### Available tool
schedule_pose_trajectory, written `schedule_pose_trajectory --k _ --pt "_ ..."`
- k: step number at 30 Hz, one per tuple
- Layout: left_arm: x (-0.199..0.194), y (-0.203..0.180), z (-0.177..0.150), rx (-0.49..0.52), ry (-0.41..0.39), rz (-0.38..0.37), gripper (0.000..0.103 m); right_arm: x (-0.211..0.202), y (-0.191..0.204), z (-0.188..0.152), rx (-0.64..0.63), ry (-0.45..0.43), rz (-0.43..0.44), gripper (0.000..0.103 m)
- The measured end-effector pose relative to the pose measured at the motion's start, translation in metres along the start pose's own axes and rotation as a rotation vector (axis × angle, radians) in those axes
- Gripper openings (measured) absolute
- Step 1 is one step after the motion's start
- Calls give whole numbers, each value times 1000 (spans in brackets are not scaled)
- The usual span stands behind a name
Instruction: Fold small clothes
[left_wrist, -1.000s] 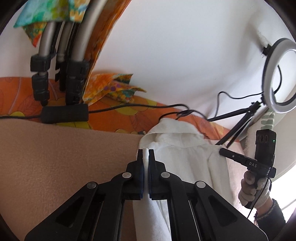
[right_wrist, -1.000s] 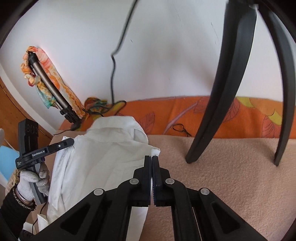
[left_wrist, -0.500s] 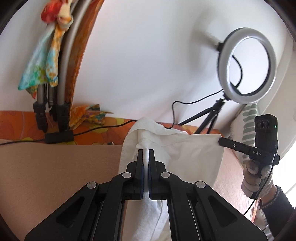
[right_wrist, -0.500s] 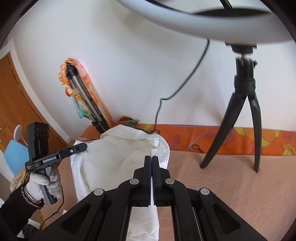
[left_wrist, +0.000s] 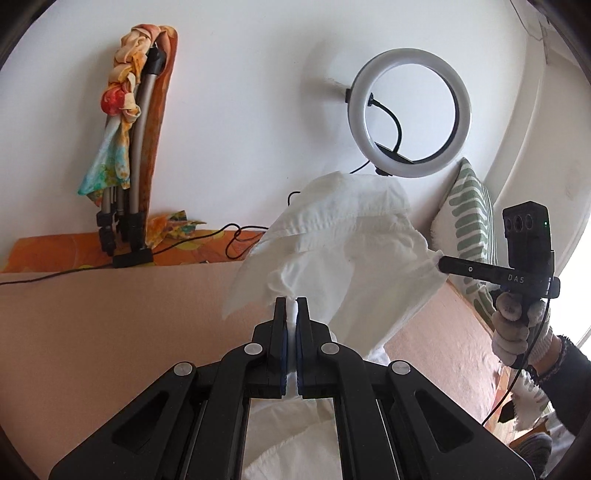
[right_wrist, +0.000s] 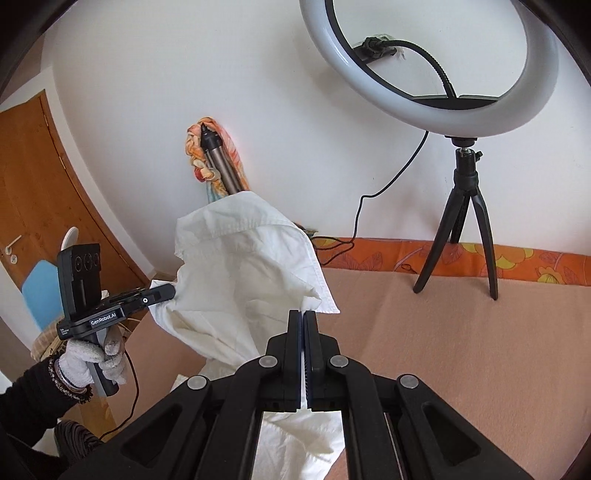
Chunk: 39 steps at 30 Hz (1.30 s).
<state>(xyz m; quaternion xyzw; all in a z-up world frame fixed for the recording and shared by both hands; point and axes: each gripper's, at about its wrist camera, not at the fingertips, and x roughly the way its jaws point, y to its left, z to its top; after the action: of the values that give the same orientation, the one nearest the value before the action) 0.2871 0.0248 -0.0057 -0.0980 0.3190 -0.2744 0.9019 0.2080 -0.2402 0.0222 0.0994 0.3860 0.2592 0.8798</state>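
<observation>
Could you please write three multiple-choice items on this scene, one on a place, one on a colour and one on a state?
1. Where does the ring light stand?
A. on its tripod on the peach-coloured surface
B. on a chair
C. hung on the door

2. What colour is the garment?
A. blue
B. white
C. orange

3. How is the garment held?
A. lying flat, untouched
B. by one gripper only
C. lifted, pinched by both grippers

Answers: 1 A, its tripod feet rest on the peach surface. 2 B, the cloth is plain white. 3 C, the left gripper and the right gripper are each shut on an edge, and the cloth hangs between them.
</observation>
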Motion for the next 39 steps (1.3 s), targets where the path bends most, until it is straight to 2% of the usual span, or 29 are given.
schedule_pose_trajectory --k 7,13,15,20,23,26,28,29,30,35,37,39 --pt "-41 -21 -50 27 8 15 2 -34 34 -65 -8 21 -12 0" --pt "-57 -36 -104 47 67 28 2 -42 35 -122 44 58 -37 0" --pt "-57 -39 -117 61 91 37 2 -42 37 -137 23 72 -69 0" --pt "-58 -50 -141 132 146 65 2 -42 46 -164 -22 108 -112 0" --pt "-64 -57 -154 186 192 77 2 -48 48 -175 -31 132 -107 0" --pt "-77 -57 -163 215 223 84 2 -62 46 -182 -31 134 -133 6" --pt "-89 -55 -163 207 223 86 2 -72 37 -185 25 114 -134 16" --pt "-94 -55 -161 208 210 94 2 -75 31 -184 76 101 -121 31" --pt "-99 -55 -157 204 192 103 2 -76 24 -184 124 92 -97 36" --pt "-90 -54 -135 167 136 89 2 -59 -5 -183 352 92 27 41" --pt "-73 -57 -128 181 149 83 2 -45 -14 -186 437 116 91 41" --pt "-54 -60 -127 203 197 67 2 -32 -16 -188 469 136 123 41"
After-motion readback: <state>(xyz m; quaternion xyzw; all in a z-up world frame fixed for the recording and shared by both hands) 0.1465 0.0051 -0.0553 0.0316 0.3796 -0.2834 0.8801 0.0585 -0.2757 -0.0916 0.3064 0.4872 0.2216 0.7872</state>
